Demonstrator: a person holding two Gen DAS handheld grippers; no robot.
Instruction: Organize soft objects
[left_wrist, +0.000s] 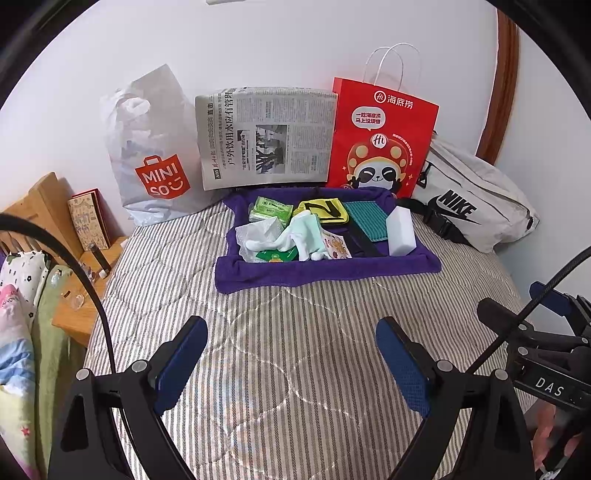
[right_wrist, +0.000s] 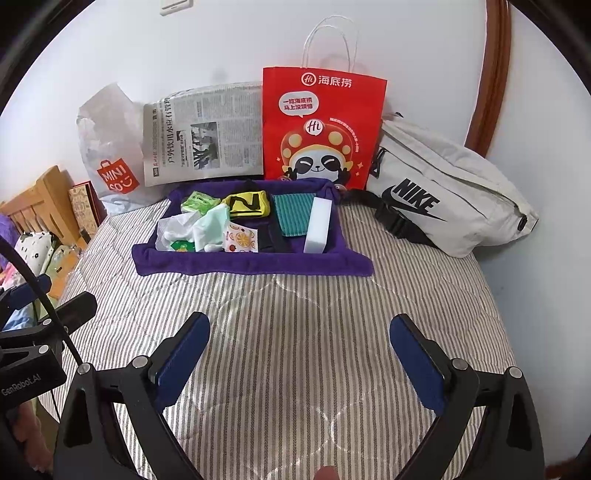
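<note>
Low in the left wrist view, the left hand-held gripper (left_wrist: 291, 354) stands with its blue pads wide apart and nothing between them, hanging over bare striped quilt; the right hand-held gripper (right_wrist: 299, 350) in its own view is likewise spread and empty, so neither is committed to any item and both look straight at the work from the near side of the bed (left_wrist: 295, 369). Past them, in the middle of each frame, a purple towel (left_wrist: 325, 273) lies on the quilt with its edges rolled up into a low wall, which seems meant to pen in the small soft things. Inside it, toward the left, sit green tissue packs (left_wrist: 267, 210), a crumpled clear plastic wrap (left_wrist: 258, 230), a loose pale green cloth (left_wrist: 306, 232) and a fruit-print sachet (right_wrist: 242, 238); behind them is a folded yellow-and-black cloth (left_wrist: 325, 210); toward the right a teal ribbed cloth (left_wrist: 365, 218) lies flat beside a white sponge block (left_wrist: 400, 230) on edge. Along the wall at the top stand a Miniso plastic bag (left_wrist: 151, 155), a newspaper (left_wrist: 266, 136), a red paper bag (left_wrist: 380, 136) and a white Nike waist bag (left_wrist: 469, 199), propped upright probably as possible receptacles. This gathered pile would fit either items awaiting sorting or ones already collected.
</note>
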